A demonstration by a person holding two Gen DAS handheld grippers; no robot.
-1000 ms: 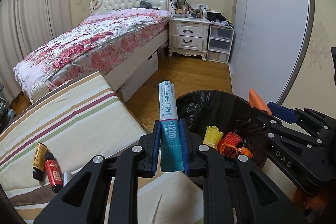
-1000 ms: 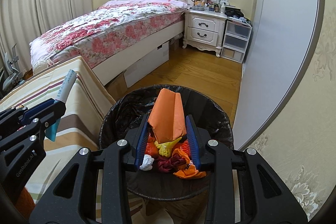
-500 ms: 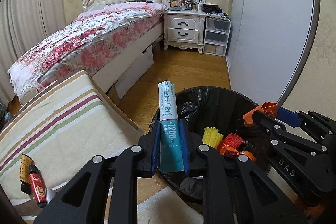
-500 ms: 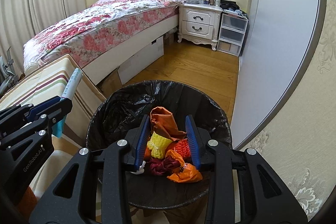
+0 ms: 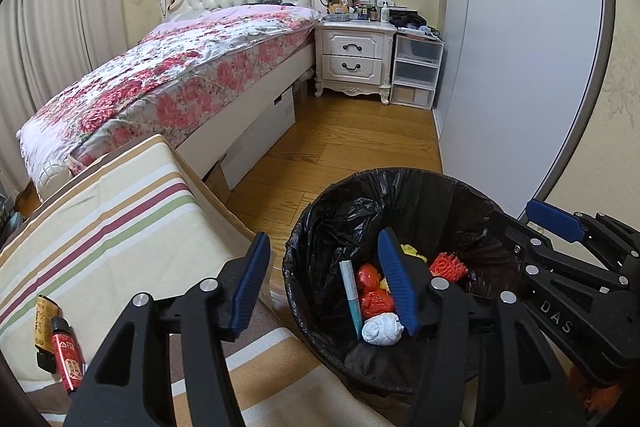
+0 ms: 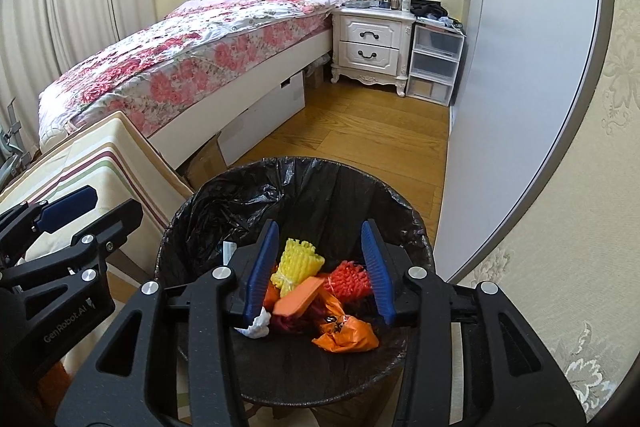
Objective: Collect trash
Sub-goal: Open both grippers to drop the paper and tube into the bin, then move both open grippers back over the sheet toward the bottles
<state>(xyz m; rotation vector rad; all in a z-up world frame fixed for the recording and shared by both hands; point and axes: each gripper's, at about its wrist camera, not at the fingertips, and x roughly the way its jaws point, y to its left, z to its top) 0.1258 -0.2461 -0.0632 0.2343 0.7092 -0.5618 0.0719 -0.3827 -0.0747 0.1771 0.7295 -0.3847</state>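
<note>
A bin with a black liner (image 5: 400, 175) (image 6: 304, 163) stands on the wood floor below both grippers. My left gripper (image 5: 323, 247) (image 6: 96, 211) hangs over the bin's left rim, its jaws opening with nothing between them. The teal and white tube (image 5: 354, 301) leans inside the bin beside a white paper ball (image 5: 382, 331). My right gripper (image 6: 320, 231) (image 5: 532, 227) is over the bin, its jaws opening and holding nothing. Under it the orange wrapper (image 6: 300, 301) lies on the trash with a yellow foam net (image 6: 296, 263), a red foam net (image 6: 348, 279) and an orange bag (image 6: 348, 335).
A striped cushion (image 5: 120, 227) lies left of the bin, with two small bottles (image 5: 56, 339) on it. Behind are a floral bed (image 5: 180, 75), a white nightstand (image 5: 354, 61), plastic drawers (image 5: 416, 71) and a grey wardrobe door (image 5: 520, 67) on the right.
The left gripper opened and the teal tube dropped into the bin. The right gripper opened and the orange wrapper fell onto the trash. Both grippers moved closer over the bin.
</note>
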